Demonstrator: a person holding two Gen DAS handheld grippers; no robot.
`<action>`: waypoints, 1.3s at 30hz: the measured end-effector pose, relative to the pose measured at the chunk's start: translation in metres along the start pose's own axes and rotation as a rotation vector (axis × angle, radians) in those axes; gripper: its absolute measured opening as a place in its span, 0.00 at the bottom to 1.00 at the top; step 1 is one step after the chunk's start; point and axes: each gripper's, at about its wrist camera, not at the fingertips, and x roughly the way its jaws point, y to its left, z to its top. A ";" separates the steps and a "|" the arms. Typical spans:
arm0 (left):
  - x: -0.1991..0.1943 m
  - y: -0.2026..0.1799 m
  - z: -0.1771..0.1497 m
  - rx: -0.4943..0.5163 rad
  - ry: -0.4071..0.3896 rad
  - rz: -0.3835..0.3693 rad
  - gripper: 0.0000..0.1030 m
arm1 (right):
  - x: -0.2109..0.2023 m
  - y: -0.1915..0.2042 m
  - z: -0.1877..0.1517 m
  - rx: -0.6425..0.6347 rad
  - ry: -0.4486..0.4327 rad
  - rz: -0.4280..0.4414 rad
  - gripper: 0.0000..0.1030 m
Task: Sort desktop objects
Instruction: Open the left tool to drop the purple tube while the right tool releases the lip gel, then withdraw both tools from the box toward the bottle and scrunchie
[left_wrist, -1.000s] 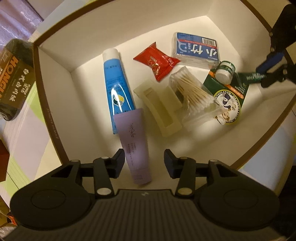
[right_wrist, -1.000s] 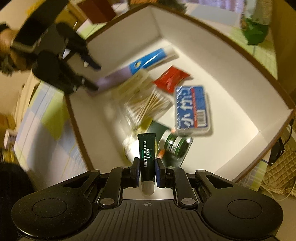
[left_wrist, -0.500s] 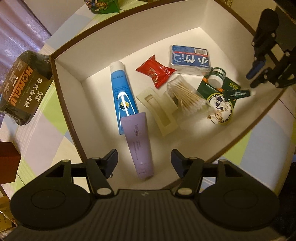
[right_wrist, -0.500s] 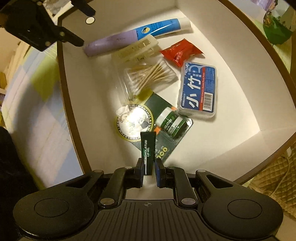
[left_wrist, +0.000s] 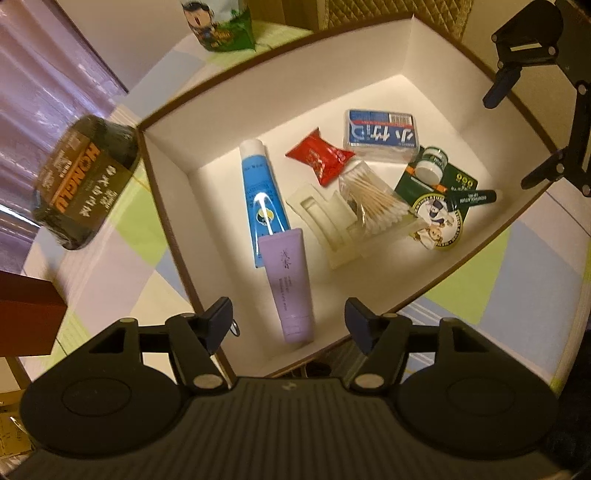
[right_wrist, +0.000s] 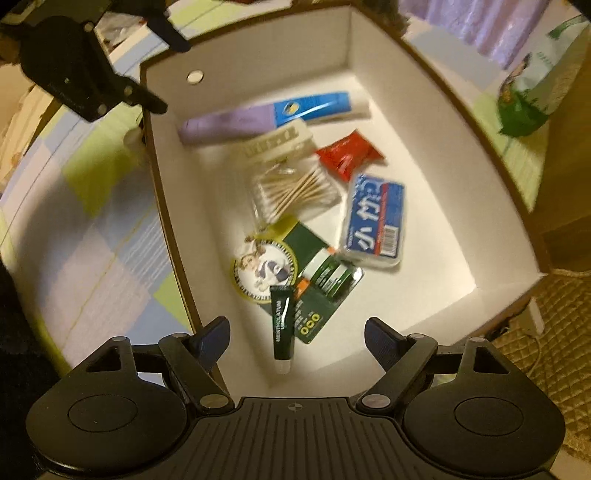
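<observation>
Black and spread wide, the right gripper (right_wrist: 295, 338) hangs empty over the near wall of the white box (right_wrist: 436, 206), and its fingers (right_wrist: 212, 339) touch nothing. Just beyond them the dark green lip gel tube (right_wrist: 282, 325) lies flat on the box floor, its capped end toward the near wall and its far end resting on the green blister card (right_wrist: 317, 295) that carries a small green jar. A strip of bare white floor runs along the near wall on either side of the tube, and more lies open toward the right-hand corner. Past the card sit the bag of cotton swabs (right_wrist: 291, 188) and the blue-labelled clear case (right_wrist: 375, 218), then the red sachet (right_wrist: 347, 153), the cream tray (right_wrist: 277, 142), and farthest the lilac tube (right_wrist: 225, 123) and blue tube (right_wrist: 314, 107) against the far wall. From the left wrist view the left gripper (left_wrist: 290, 326) also stands open and empty, poised above the brown-edged corner of the box, with the lilac tube's cap just ahead of it between the fingers' line. Outside the rim, on the checked cloth (left_wrist: 122, 258), a dark wrapped packet (left_wrist: 85, 181) stands close to the box's left wall, a red-brown box (left_wrist: 26, 317) nearer, and a green snack bag (left_wrist: 219, 24) beyond the far corner.
</observation>
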 end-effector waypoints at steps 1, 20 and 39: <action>-0.005 0.000 -0.002 -0.002 -0.014 0.004 0.67 | -0.004 0.002 0.000 0.010 -0.013 -0.013 0.80; -0.068 -0.017 -0.075 0.056 -0.137 0.043 0.72 | -0.058 0.055 -0.024 0.309 -0.221 -0.169 0.80; -0.082 -0.016 -0.173 0.021 -0.159 0.047 0.74 | -0.066 0.127 -0.042 0.580 -0.421 -0.245 0.80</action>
